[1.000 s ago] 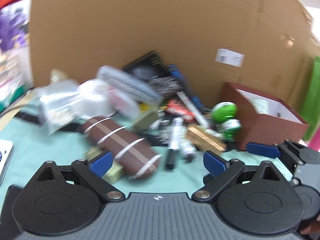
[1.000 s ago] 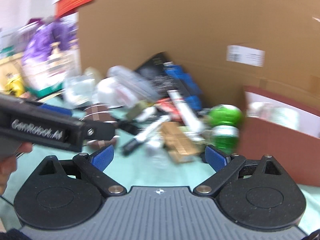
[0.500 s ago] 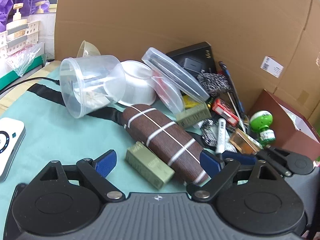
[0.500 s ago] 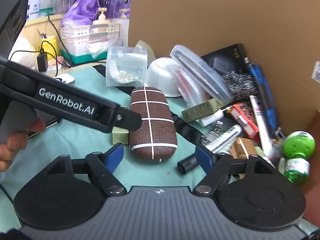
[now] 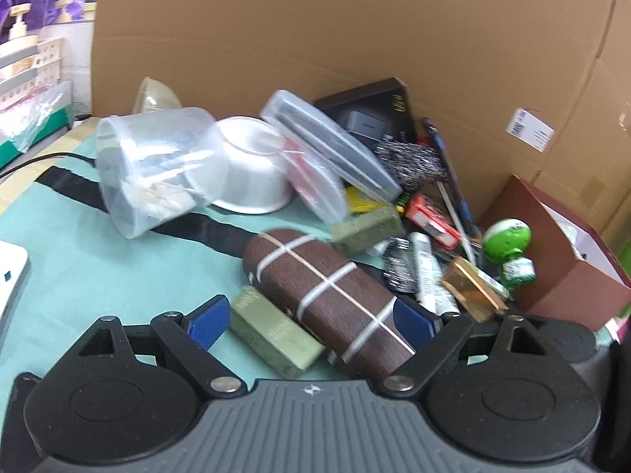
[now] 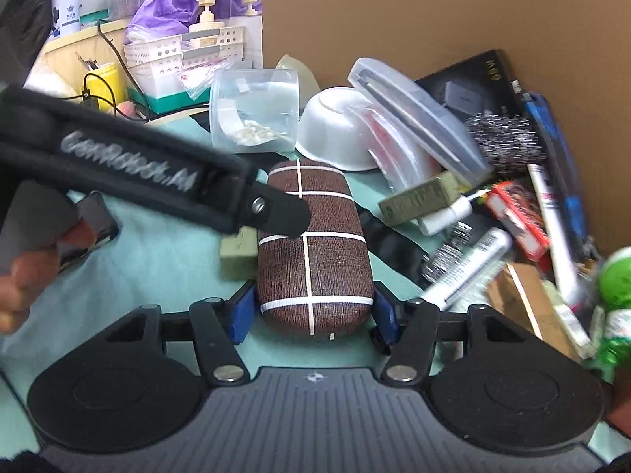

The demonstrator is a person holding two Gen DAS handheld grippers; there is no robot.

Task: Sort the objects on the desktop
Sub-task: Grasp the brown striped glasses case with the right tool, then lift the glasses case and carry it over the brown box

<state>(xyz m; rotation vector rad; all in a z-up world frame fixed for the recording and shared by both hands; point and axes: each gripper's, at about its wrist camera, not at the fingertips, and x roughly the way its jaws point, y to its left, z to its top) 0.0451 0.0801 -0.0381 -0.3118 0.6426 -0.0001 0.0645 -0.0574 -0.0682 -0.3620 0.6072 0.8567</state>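
Note:
A brown glasses case with white lines (image 6: pixel 313 252) lies on the teal cloth. My right gripper (image 6: pixel 313 311) is open with its blue pads on either side of the case's near end, close to its sides. In the left wrist view the case (image 5: pixel 331 299) and a green block (image 5: pixel 276 333) lie between the pads of my open left gripper (image 5: pixel 311 321). The left gripper's finger (image 6: pixel 276 213) reaches over the case from the left.
A clear tub (image 5: pixel 154 169), a white bowl (image 5: pixel 248 169), a clear lidded box (image 5: pixel 331 149), markers (image 6: pixel 469 264), a red pack (image 6: pixel 516 220), a green bottle (image 5: pixel 508 244) and a maroon box (image 5: pixel 560 260) crowd the cloth before a cardboard wall (image 5: pixel 355 27).
Both grippers moved forward to the glasses case. The right gripper's pads have closed in beside the case's near end. The left gripper now has the case and green block between its pads.

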